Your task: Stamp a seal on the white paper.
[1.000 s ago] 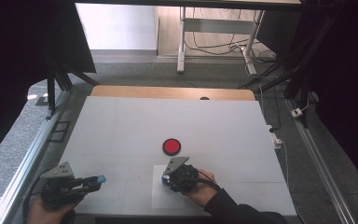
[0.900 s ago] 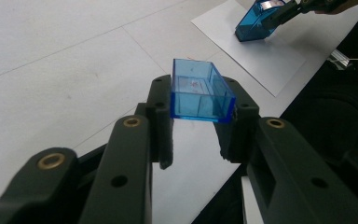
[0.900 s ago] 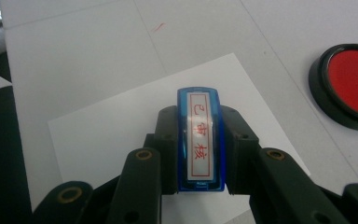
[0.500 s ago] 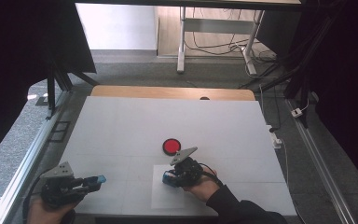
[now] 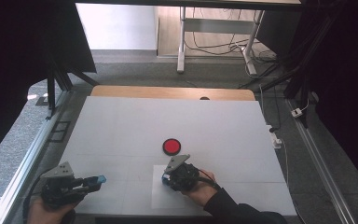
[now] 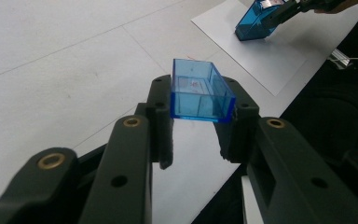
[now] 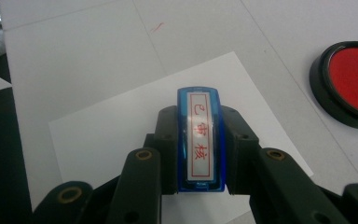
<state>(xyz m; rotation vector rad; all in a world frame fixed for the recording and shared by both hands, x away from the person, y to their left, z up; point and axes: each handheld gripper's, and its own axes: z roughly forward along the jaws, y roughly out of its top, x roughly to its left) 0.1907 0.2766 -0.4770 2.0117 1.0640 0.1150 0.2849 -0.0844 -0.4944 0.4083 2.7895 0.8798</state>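
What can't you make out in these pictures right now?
- Stamp printing face: turned down toward the paper, right gripper view.
- Ink pad: cut off by the right edge, right gripper view.
- Stamp cap: too small for detail, high view.

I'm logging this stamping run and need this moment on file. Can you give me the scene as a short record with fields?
left gripper: shut on blue cap, held above the table
right gripper: shut on blue stamp, over the white paper
stamp label: red characters on white, facing the right gripper view
red ink pad: open, beyond the paper, apart from it
stamp contact with paper: cannot tell
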